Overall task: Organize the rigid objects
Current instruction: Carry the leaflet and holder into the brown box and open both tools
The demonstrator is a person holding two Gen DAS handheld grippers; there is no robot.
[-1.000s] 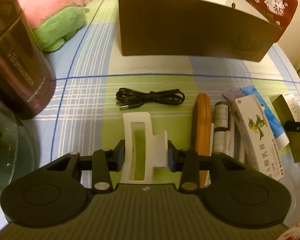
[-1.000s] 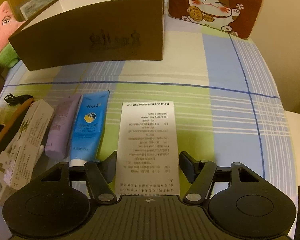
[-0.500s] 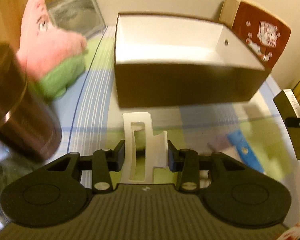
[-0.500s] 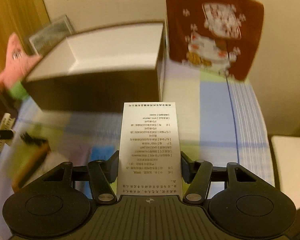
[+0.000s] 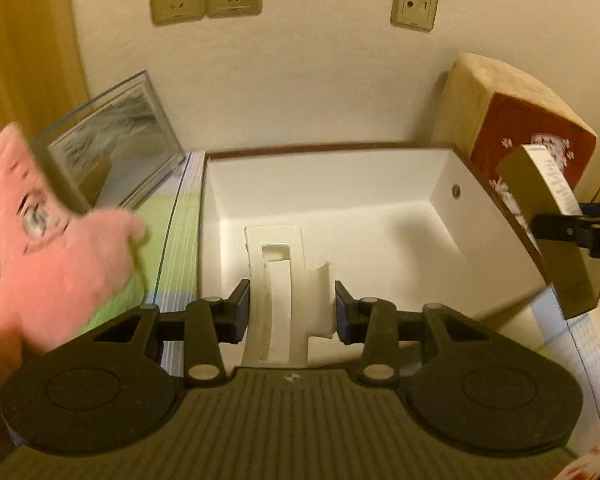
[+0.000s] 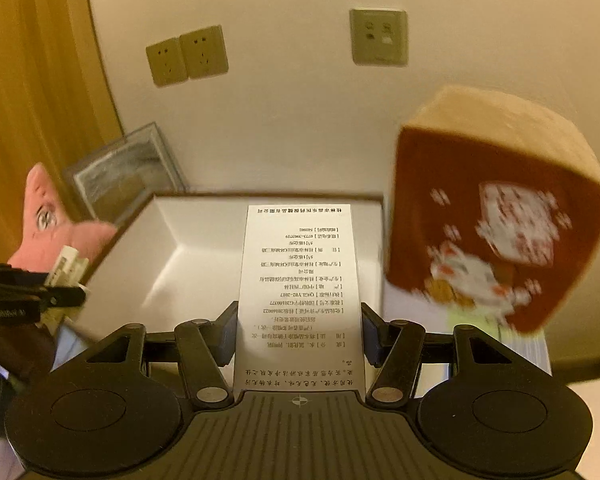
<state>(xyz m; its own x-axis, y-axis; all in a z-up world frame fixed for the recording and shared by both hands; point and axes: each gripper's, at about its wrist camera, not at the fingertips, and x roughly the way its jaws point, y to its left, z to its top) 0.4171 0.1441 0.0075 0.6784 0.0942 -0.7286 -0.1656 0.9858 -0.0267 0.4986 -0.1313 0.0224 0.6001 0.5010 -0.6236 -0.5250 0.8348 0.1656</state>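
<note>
**Both grippers loaded above the open box**

Left wrist view: the left gripper (image 5: 289, 307) is clamped on a white plastic holder (image 5: 281, 292), over the white-lined box (image 5: 380, 184). A pink plush (image 5: 48, 240) crowds the left side.

Right wrist view: the right gripper (image 6: 298, 330) grips a printed carton (image 6: 300, 300) above the same box (image 6: 172, 248); the red cushion (image 6: 496, 224), blurred, seems just beside it.

Checked cloth (image 5: 180, 216) bears open box (image 5: 440, 184), pink plush (image 5: 60, 240), cushion (image 6: 500, 216).
</note>
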